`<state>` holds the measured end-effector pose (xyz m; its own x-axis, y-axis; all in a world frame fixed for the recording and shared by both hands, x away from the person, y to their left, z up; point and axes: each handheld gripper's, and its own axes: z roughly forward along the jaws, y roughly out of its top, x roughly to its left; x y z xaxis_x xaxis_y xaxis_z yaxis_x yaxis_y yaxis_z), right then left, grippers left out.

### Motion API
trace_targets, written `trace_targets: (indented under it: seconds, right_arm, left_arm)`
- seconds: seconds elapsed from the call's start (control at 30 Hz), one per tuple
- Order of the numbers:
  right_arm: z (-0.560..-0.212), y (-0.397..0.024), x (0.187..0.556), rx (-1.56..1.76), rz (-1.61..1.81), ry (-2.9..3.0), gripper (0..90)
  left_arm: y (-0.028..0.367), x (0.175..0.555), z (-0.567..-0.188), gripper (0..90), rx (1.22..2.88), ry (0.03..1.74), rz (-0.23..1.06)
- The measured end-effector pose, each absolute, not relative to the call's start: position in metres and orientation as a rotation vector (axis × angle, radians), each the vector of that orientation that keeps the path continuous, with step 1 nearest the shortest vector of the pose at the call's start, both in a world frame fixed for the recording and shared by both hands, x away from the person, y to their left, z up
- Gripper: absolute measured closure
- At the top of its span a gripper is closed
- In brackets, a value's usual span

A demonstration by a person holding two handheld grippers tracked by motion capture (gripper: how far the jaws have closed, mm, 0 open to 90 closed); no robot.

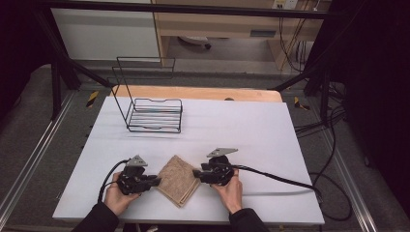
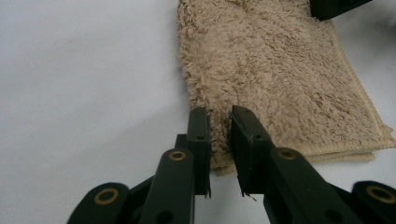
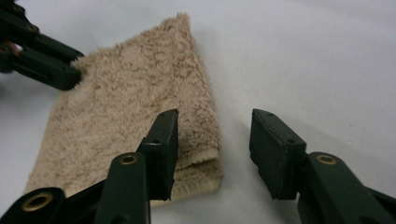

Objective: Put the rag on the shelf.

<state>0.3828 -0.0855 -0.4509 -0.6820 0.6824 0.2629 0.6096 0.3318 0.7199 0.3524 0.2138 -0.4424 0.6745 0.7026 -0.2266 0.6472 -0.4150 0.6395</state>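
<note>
A folded beige towel [image 1: 179, 180] lies on the white table [image 1: 251, 130] near its front edge, between my two grippers. My left gripper [image 1: 157, 181] is at the towel's left corner. In the left gripper view its jaws [image 2: 219, 114] stand close together, pinching the edge of the towel [image 2: 280, 79]. My right gripper [image 1: 196, 173] sits at the towel's right corner. Its jaws [image 3: 215, 116] are spread in the right gripper view, with the folded corner of the towel [image 3: 126, 107] beside the left jaw and bare table under the gap. Each gripper is held by a hand.
A black wire rack [image 1: 154, 115] with a tall back frame stands at the table's far left. A black cable [image 1: 275, 176] trails right from the right gripper across the table. Dark frame posts flank the table.
</note>
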Motion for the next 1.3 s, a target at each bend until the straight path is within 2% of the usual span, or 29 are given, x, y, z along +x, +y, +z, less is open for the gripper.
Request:
trace_targets:
  seconds: [0.17,0.5,0.73,0.8,0.97,1.07,1.1,1.13,1.23,1.3]
  right_arm:
    - [-0.453,-0.085,0.379,1.212,1.269,2.514,60.4]
    - [-0.455,-0.082,0.374,1.277,1.307,2.544,82.6]
    - [-0.445,-0.082,0.382,1.234,1.378,2.531,84.9]
    - [-0.442,-0.077,0.387,1.181,1.363,2.531,85.0]
    - [-0.443,-0.067,0.398,1.132,1.312,2.541,84.3]
    - [-0.451,-0.064,0.401,1.104,1.286,2.537,81.0]
    - [-0.452,-0.064,0.4,1.085,1.279,2.529,77.3]
    - [-0.451,-0.065,0.399,1.074,1.276,2.519,75.2]
    - [-0.442,-0.069,0.397,1.072,1.29,2.485,63.8]
    - [-0.436,-0.073,0.396,1.072,1.32,2.455,53.7]
  left_arm:
    - [0.214,0.352,-0.441,79.3,2.166,1.03,0.105]
    - [0.216,0.351,-0.439,82.7,2.157,1.039,0.099]
    - [0.218,0.343,-0.432,83.5,2.141,1.065,0.102]
    - [0.215,0.335,-0.432,83.1,2.147,1.072,0.147]
    - [0.214,0.333,-0.434,81.3,2.148,1.085,0.163]
    - [0.216,0.336,-0.433,71.1,2.147,1.089,0.173]
    - [0.217,0.338,-0.431,66.6,2.144,1.089,0.188]
    - [0.218,0.345,-0.424,59.9,2.13,1.088,0.246]
    - [0.22,0.359,-0.414,43.8,2.088,1.089,0.313]
    - [0.221,0.365,-0.411,37.2,2.077,1.087,0.32]
